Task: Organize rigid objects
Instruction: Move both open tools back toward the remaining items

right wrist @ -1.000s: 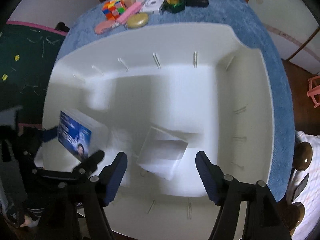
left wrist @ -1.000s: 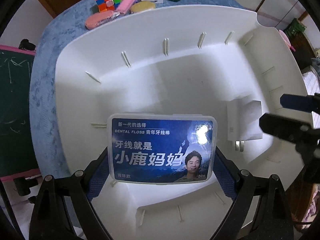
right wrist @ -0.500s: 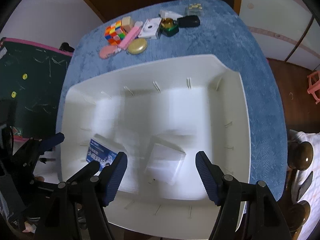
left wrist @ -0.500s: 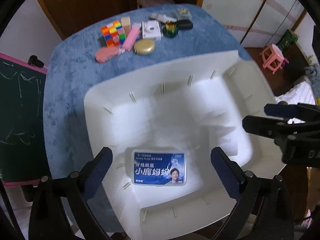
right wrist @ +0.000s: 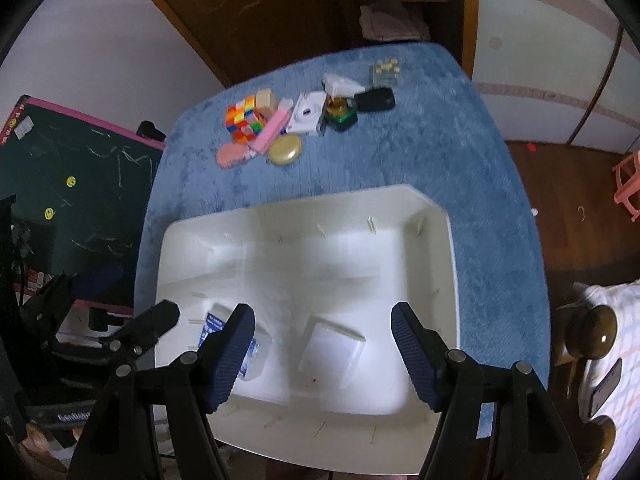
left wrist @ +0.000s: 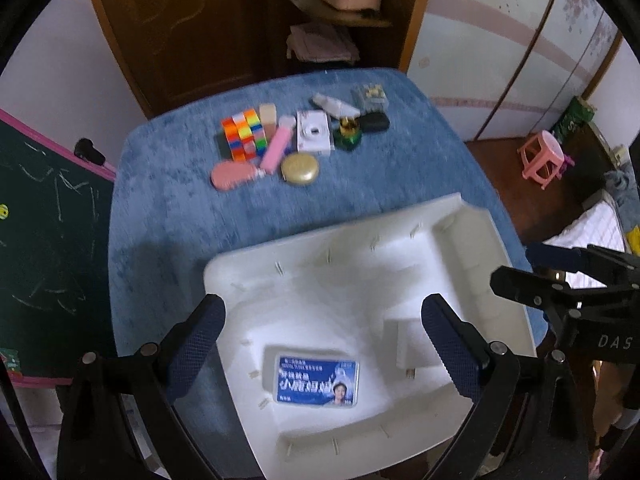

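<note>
Overhead, each hand-held gripper, left [left wrist: 322,342] and right [right wrist: 322,350], gapes empty above the white bin [left wrist: 472,240].

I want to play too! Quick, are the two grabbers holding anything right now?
Left gripper: open, holding nothing; the floss box lies in the bin below.
Right gripper: open, holding nothing.

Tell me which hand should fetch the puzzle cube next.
Probably left. Both grippers, left and right, hang empty and open over the white bin; the puzzle cube sits at the left end of the cluster, on the left gripper's side.
</note>
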